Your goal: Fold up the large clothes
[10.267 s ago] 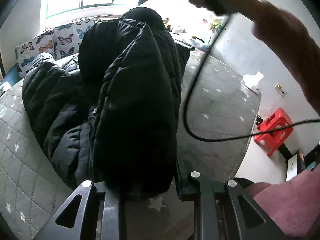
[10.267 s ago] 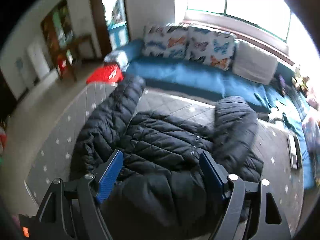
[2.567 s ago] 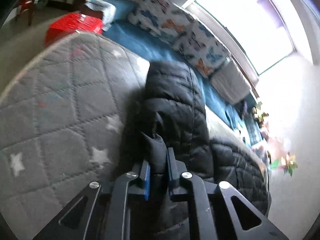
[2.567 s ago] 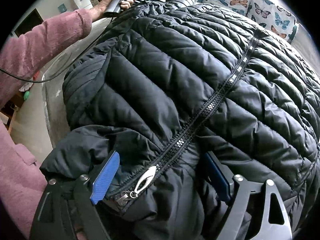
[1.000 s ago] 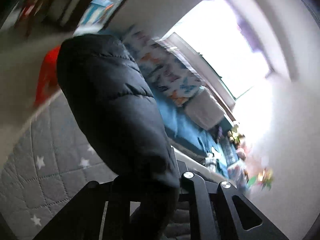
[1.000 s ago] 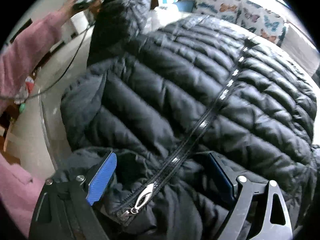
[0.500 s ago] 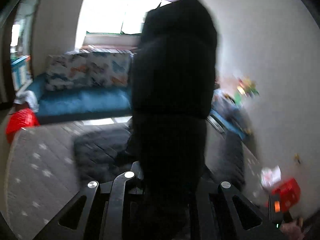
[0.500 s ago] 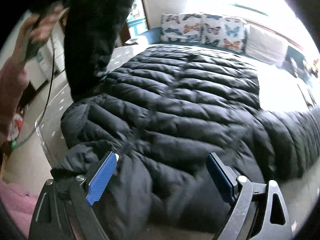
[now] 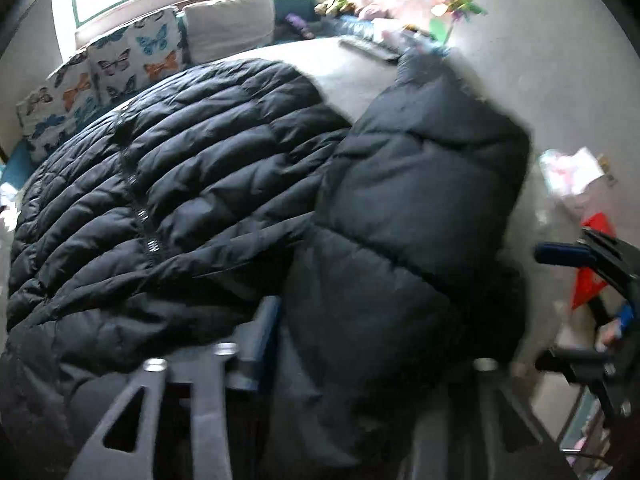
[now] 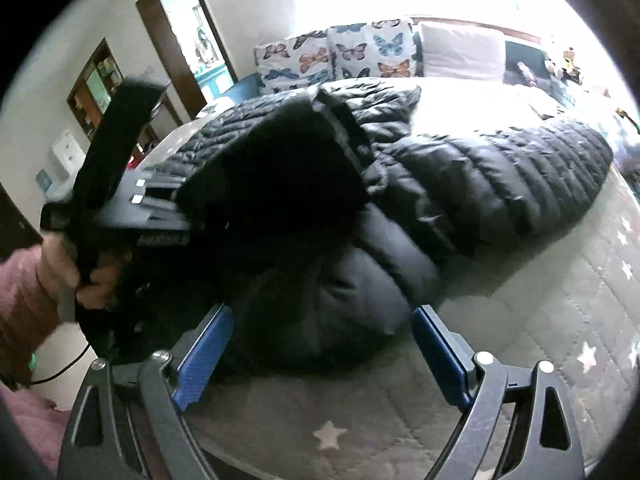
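1. Black quilted puffer jacket [image 9: 168, 184] lies spread on the grey star-print mattress [image 10: 560, 320], ahead of both claws; zipper [image 9: 136, 208] runs up its middle, ahead-left of left claw.
2. Left claw [image 9: 360, 344]: jaws look spread w/ a dark jacket sleeve [image 9: 408, 208] bulging between them. Frame is blurred, so can't tell if it grips or only straddles.
3. Right claw [image 10: 320, 344]: wide, blue pads [image 10: 204, 352] apart, nothing held. Folded jacket bulk sits just ahead, between the fingers' line.
4. Butterfly pillows [image 10: 332, 60] + window far behind jacket.
5. Red stool [image 9: 592, 264] off to the right of left claw, beyond mattress edge.
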Demonstrator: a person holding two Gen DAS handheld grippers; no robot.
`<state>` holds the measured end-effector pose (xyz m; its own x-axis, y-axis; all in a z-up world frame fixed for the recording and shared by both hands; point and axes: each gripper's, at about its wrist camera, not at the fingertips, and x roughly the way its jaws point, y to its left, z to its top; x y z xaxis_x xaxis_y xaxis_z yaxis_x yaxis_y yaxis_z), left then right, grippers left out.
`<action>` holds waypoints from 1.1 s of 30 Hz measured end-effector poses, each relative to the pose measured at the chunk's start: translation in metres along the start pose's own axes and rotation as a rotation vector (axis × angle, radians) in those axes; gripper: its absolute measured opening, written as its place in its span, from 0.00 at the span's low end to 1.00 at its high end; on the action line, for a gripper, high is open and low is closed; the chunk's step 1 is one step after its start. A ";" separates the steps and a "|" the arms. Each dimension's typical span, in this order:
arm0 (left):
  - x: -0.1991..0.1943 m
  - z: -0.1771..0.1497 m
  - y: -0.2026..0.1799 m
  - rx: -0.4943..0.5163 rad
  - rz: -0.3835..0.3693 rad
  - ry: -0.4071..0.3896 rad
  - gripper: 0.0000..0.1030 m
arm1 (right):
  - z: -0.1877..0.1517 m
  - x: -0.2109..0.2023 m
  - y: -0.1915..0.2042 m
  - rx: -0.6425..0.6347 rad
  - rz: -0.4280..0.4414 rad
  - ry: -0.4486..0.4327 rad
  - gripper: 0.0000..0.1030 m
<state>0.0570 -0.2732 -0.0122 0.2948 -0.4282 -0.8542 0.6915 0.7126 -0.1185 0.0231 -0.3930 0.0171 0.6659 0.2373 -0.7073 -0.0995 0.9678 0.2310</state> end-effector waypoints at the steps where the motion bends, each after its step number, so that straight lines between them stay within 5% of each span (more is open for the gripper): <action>1: -0.007 0.004 0.001 0.000 -0.029 -0.015 0.68 | 0.004 -0.004 0.000 0.006 0.006 -0.016 0.96; 9: -0.115 0.024 0.032 -0.026 -0.111 -0.202 0.79 | 0.033 -0.030 0.013 -0.025 -0.018 -0.130 0.96; 17: -0.190 0.003 0.165 -0.219 0.156 -0.261 0.78 | 0.062 -0.018 0.043 -0.093 0.033 -0.165 0.96; 20: -0.191 -0.014 0.213 -0.304 0.204 -0.248 0.76 | 0.073 -0.003 0.065 -0.139 0.069 -0.147 0.96; 24: -0.158 -0.044 0.253 -0.360 0.160 -0.187 0.65 | 0.078 0.025 0.092 -0.189 0.115 -0.091 0.96; 28: -0.126 -0.072 0.252 -0.340 0.129 -0.169 0.61 | 0.069 0.053 0.099 -0.205 0.081 -0.016 0.96; 33: -0.108 -0.100 0.236 -0.296 0.153 -0.178 0.61 | 0.042 0.075 0.063 -0.130 -0.011 0.072 0.96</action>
<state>0.1222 -0.0035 0.0016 0.5079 -0.3758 -0.7751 0.4180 0.8943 -0.1597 0.0980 -0.3179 0.0071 0.6127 0.2278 -0.7568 -0.1908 0.9719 0.1381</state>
